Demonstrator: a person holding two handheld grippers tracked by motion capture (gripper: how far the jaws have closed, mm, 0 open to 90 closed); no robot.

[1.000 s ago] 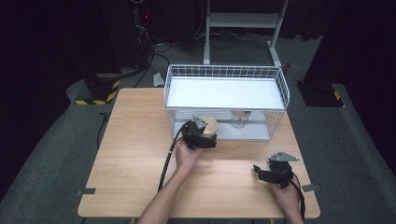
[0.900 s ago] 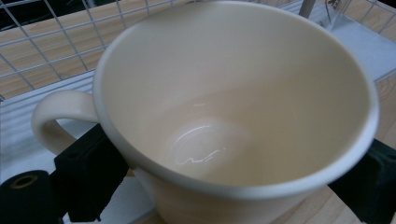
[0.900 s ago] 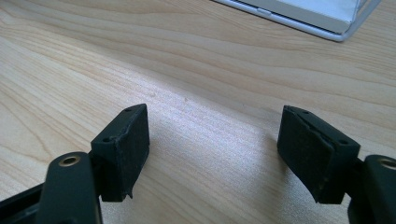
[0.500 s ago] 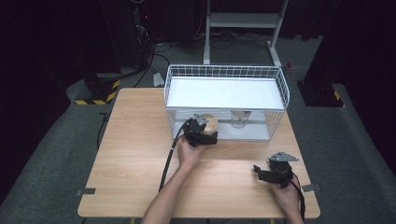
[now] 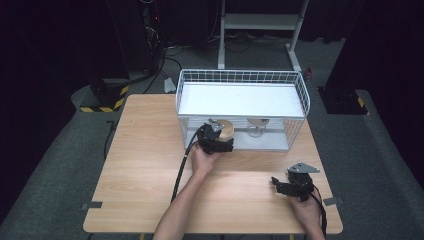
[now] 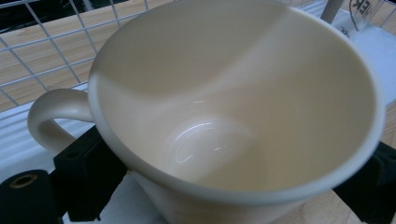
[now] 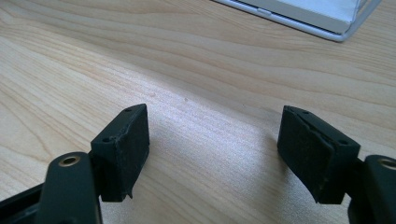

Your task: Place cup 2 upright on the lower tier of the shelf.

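Note:
A cream mug [image 5: 223, 130] with a handle [image 6: 51, 116] sits between the jaws of my left gripper [image 5: 220, 139], which is shut on it. The mug is empty, and its mouth tilts toward the camera in the left gripper view. It hangs at the front wall of the white wire basket [image 5: 240, 75], left of centre. I cannot tell whether it rests on the basket's white floor. My right gripper [image 5: 286, 186] is low over the table's front right. It is open, and bare wood shows between its pads [image 7: 123, 149].
A clear glass [image 5: 257, 127] stands inside the basket to the right of the mug, and it is seen again as the glass [image 6: 369, 9]. The wooden table [image 5: 145, 165] has bare room at left and centre. A black cable [image 5: 180, 170] trails from the left gripper.
The left gripper with the mug has crept slightly toward the basket. The right gripper has stayed where it was.

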